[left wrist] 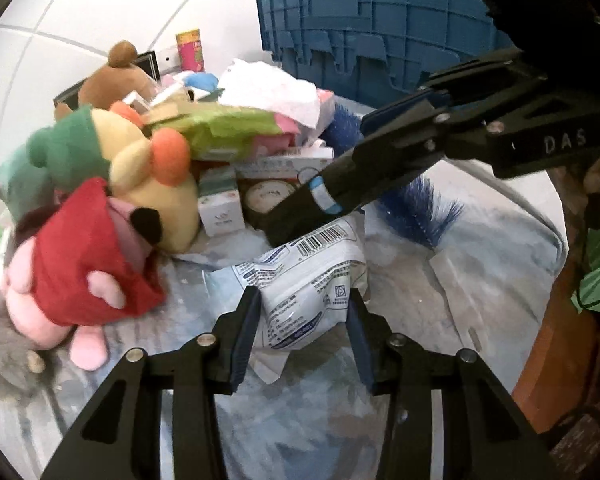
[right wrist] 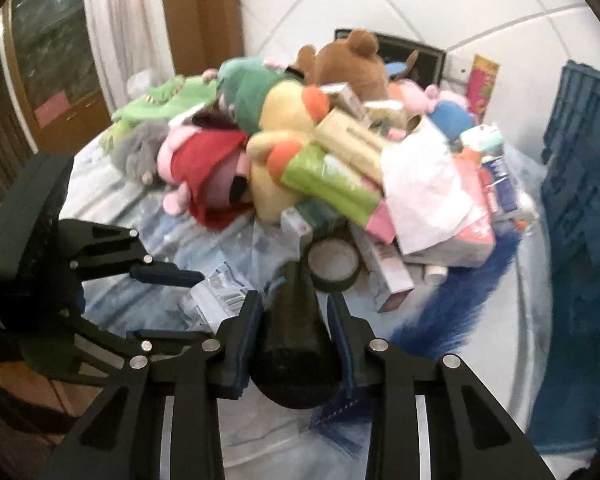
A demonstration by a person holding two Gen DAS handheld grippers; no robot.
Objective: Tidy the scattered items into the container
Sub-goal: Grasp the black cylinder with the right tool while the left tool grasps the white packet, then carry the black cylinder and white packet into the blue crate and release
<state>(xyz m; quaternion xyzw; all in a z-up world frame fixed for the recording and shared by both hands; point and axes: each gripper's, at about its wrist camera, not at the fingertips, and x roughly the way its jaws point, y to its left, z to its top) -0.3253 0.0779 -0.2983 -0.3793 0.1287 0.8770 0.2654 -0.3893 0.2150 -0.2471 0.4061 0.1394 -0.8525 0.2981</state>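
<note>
My left gripper (left wrist: 302, 320) is shut on a white printed packet (left wrist: 308, 276) with a barcode, on the pale blue cloth of the table. My right gripper (right wrist: 294, 320) is shut on a black tapered object (right wrist: 296, 344); the same object shows in the left wrist view (left wrist: 320, 196) with a light blue band, held above the packet. The left gripper also shows in the right wrist view (right wrist: 180, 300) on the packet (right wrist: 216, 296). The blue crate (left wrist: 380, 28) stands at the back right.
A heap of plush toys (left wrist: 112, 184), boxes (left wrist: 220, 204), a tape roll (right wrist: 334, 260), tissue packs (right wrist: 332, 184) and white paper (left wrist: 276, 92) covers the table's back. A blue bristle brush (left wrist: 424, 208) lies to the right. A pink can (left wrist: 190, 50) stands by the tiled wall.
</note>
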